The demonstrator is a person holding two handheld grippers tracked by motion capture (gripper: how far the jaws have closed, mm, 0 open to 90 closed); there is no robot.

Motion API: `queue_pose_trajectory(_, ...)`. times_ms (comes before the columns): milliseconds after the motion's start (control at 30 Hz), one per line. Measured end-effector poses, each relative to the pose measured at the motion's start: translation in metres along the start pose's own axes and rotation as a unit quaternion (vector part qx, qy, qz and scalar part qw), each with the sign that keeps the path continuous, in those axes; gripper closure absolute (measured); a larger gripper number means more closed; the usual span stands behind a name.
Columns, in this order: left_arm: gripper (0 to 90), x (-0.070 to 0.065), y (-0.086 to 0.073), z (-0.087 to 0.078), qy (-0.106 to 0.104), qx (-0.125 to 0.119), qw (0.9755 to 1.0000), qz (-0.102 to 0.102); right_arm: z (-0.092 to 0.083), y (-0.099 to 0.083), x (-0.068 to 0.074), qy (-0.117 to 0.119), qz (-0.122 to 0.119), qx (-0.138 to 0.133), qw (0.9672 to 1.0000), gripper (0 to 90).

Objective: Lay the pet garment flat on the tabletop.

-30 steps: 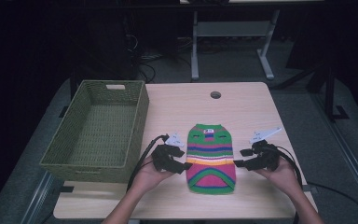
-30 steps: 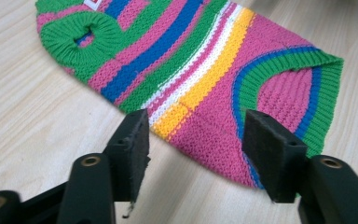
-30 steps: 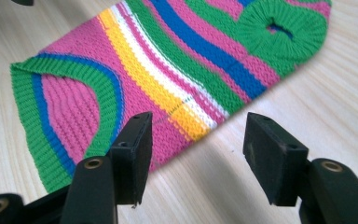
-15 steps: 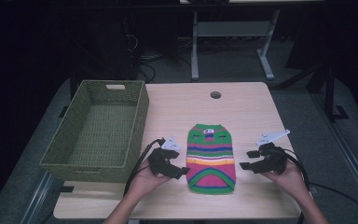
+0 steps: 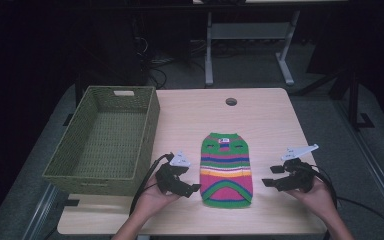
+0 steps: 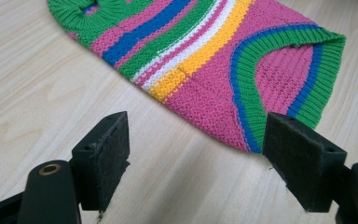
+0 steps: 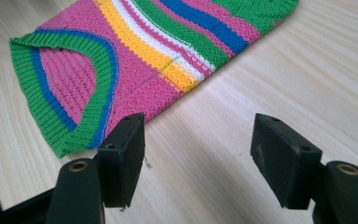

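A small knitted sweater (image 5: 226,170) striped in pink, green, blue, white and orange lies flat on the wooden table (image 5: 260,120), hem toward me. My left gripper (image 5: 191,188) rests just left of the hem, and my right gripper (image 5: 267,182) sits a little farther off on the right. In the left gripper view the sweater (image 6: 223,56) lies beyond the left gripper (image 6: 198,135). In the right gripper view the sweater (image 7: 135,56) lies ahead and to the left of the right gripper (image 7: 198,128). Both pairs of jaws have just been opening, with only bare table between them.
An empty green woven basket (image 5: 95,176) stands at the table's left side, close to my left hand. A round cable hole (image 5: 231,101) is at the table's far middle. Cables trail from both grippers over the near edge.
Both grippers have come off the sweater's lower sides and their jaws stand wider. The right hand has slid outward to the right. The sweater lies still.
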State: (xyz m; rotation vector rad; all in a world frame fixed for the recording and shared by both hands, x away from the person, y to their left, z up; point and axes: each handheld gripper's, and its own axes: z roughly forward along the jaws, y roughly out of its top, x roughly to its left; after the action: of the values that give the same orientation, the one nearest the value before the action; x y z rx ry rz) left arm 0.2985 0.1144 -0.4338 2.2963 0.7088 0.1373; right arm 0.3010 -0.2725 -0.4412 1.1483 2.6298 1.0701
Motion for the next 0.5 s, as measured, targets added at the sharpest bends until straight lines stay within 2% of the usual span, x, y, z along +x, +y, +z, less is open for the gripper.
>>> queue_pose_trajectory(200,22.4,-0.003,-0.004,-0.003,0.001,-0.002,1.0000,0.005,-0.004,-0.006,0.000,-0.001,0.002,-0.005,1.0000,33.5)
queue_pose_trajectory(500,22.5,-0.004,-0.013,-0.010,0.003,-0.014,0.9999,-0.002,-0.010,-0.017,0.000,-0.005,0.009,-0.013,0.9999,32.4)
